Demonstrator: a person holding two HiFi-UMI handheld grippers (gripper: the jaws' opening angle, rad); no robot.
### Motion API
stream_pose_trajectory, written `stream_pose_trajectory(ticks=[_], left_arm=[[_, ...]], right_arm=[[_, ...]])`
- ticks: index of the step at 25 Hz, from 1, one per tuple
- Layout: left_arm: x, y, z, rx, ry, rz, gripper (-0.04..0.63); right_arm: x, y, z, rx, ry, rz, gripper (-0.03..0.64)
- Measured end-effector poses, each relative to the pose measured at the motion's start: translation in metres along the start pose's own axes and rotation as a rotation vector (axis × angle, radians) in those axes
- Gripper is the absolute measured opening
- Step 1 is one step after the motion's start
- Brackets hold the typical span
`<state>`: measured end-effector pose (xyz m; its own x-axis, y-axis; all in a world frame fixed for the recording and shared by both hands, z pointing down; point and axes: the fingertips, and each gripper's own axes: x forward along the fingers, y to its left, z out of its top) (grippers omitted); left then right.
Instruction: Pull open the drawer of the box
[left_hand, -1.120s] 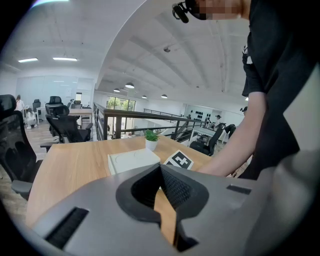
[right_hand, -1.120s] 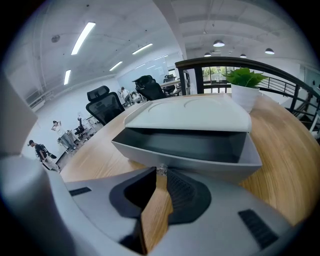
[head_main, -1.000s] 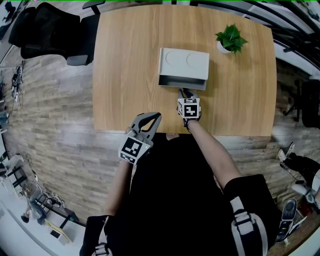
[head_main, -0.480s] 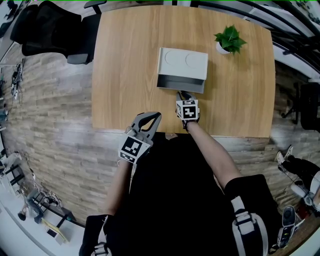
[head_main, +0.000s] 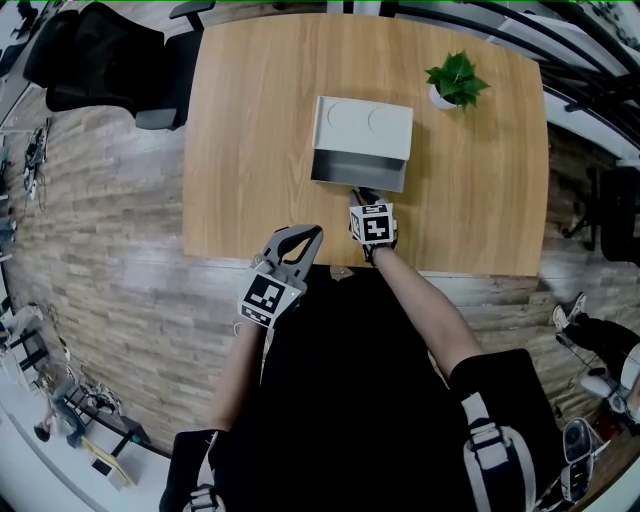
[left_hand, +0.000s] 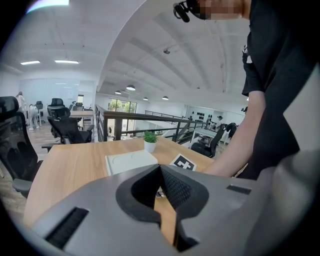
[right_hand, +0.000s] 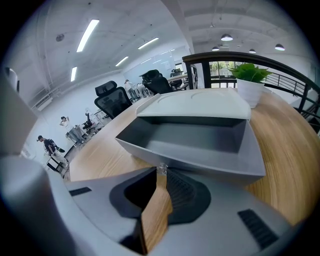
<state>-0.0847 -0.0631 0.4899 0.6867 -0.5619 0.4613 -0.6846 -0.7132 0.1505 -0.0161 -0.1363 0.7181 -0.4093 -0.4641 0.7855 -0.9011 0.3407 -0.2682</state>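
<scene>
A light grey box (head_main: 362, 128) stands mid-table, its drawer (head_main: 358, 168) slid out toward me and empty inside. My right gripper (head_main: 362, 194) is at the drawer's front, its tips shut on the small clear knob (right_hand: 161, 170) in the middle of the drawer front (right_hand: 200, 162). In the right gripper view the box top (right_hand: 195, 104) shows beyond the drawer cavity. My left gripper (head_main: 312, 232) hovers over the table's near edge, left of the right one. Its jaws are shut on nothing, and the box (left_hand: 131, 161) lies ahead of it.
A small potted plant (head_main: 456, 80) stands at the box's far right on the wooden table (head_main: 250, 150). Black office chairs (head_main: 100, 60) stand off the table's far left corner. The person's body fills the space below the near edge.
The drawer has slid further out of the box toward me, with the right gripper drawing back on the knob. The left gripper has stayed put.
</scene>
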Motion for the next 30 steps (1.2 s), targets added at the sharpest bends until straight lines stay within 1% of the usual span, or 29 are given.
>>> stream_pose_trajectory(ticks=[7, 15, 25, 30], left_arm=[[0.002, -0.007, 0.001, -0.005, -0.005, 0.000, 0.021], [0.002, -0.010, 0.000, -0.004, -0.010, -0.001, 0.021], [-0.002, -0.011, 0.000, -0.004, -0.015, 0.004, 0.021], [-0.003, -0.011, -0.001, -0.007, -0.015, 0.007, 0.021]], right_arm=[[-0.005, 0.003, -0.009, -0.005, 0.009, 0.010, 0.075], [-0.008, 0.009, -0.021, 0.033, 0.026, 0.029, 0.075], [-0.011, 0.014, -0.034, 0.023, 0.056, 0.031, 0.074], [-0.011, 0.015, -0.032, 0.007, 0.056, 0.033, 0.074]])
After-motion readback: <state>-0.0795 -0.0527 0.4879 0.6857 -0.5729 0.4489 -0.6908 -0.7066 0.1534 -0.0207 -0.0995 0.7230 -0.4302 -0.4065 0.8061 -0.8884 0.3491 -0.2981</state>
